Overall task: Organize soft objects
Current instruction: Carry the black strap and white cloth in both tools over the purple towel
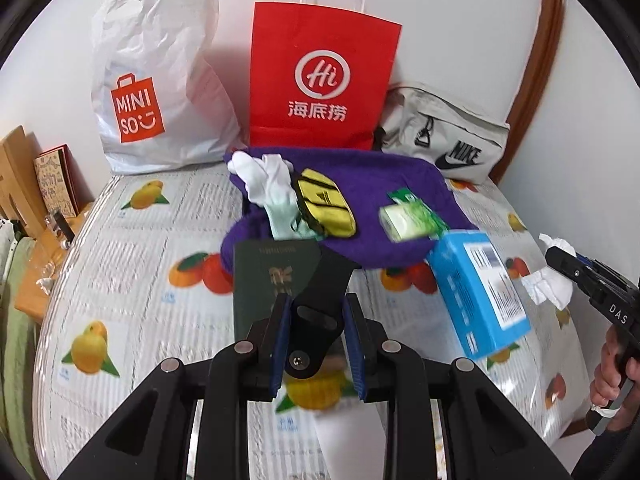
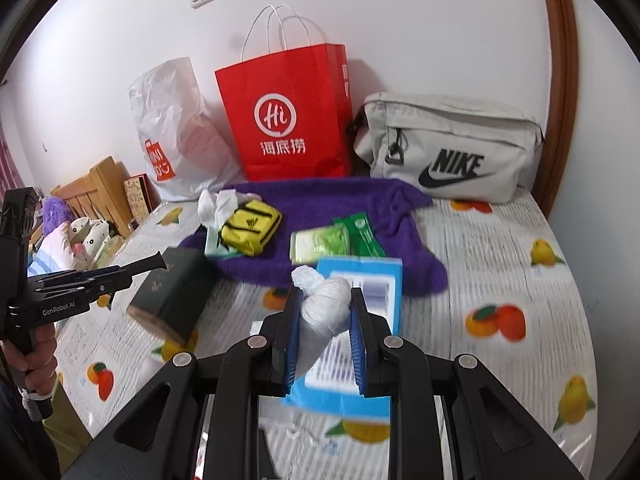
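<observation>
My left gripper [image 1: 318, 304] is shut on a flat black piece [image 1: 320, 280] that sticks out past its blue pads. A dark green booklet [image 1: 272, 276] shows just beyond the left finger; I cannot tell whether it is touched. My right gripper [image 2: 326, 294] is shut on a white crumpled wad [image 2: 324, 310], held above a blue box [image 2: 360, 280]. On the purple cloth [image 2: 320, 200] lie a yellow pouch [image 2: 250, 226], white crumpled fabric [image 2: 216, 204] and a green tissue pack [image 2: 320, 242]. The left wrist view also shows the right gripper [image 1: 560, 260] with the wad [image 1: 548, 284].
Against the wall stand a white Miniso bag [image 1: 160, 80], a red paper bag [image 1: 320, 76] and a grey Nike bag [image 2: 448, 148]. The bed has a fruit-patterned sheet [image 2: 500, 240]. A wooden headboard [image 2: 100, 196] and plush toys [image 2: 80, 236] are at the left.
</observation>
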`<state>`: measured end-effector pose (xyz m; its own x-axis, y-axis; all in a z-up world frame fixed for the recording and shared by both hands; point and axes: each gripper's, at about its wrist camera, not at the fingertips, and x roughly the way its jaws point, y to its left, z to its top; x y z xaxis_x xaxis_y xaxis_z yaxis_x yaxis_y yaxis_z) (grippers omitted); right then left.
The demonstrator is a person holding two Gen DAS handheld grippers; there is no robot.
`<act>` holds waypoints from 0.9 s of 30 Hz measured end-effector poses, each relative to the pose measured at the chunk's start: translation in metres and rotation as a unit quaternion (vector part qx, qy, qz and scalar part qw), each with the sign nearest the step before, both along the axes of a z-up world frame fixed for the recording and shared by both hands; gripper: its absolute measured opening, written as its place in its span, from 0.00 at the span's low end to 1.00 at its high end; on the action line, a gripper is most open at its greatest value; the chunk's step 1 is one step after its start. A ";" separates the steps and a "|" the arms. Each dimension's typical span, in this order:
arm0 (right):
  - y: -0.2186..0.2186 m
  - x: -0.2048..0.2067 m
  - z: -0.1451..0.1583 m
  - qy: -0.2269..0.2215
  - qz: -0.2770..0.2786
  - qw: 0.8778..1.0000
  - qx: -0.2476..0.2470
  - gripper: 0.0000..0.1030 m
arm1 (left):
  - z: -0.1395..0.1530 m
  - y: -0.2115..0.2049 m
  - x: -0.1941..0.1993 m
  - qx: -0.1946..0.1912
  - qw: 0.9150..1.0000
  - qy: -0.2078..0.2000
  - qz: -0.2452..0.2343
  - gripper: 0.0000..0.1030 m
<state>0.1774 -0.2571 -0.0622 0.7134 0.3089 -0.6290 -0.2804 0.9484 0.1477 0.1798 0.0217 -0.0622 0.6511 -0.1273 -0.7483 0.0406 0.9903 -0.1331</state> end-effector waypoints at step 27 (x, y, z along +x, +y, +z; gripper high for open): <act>0.029 0.165 0.007 0.001 0.014 0.999 -0.030 0.22 | -0.021 0.021 0.130 -0.023 0.999 0.022 0.041 0.24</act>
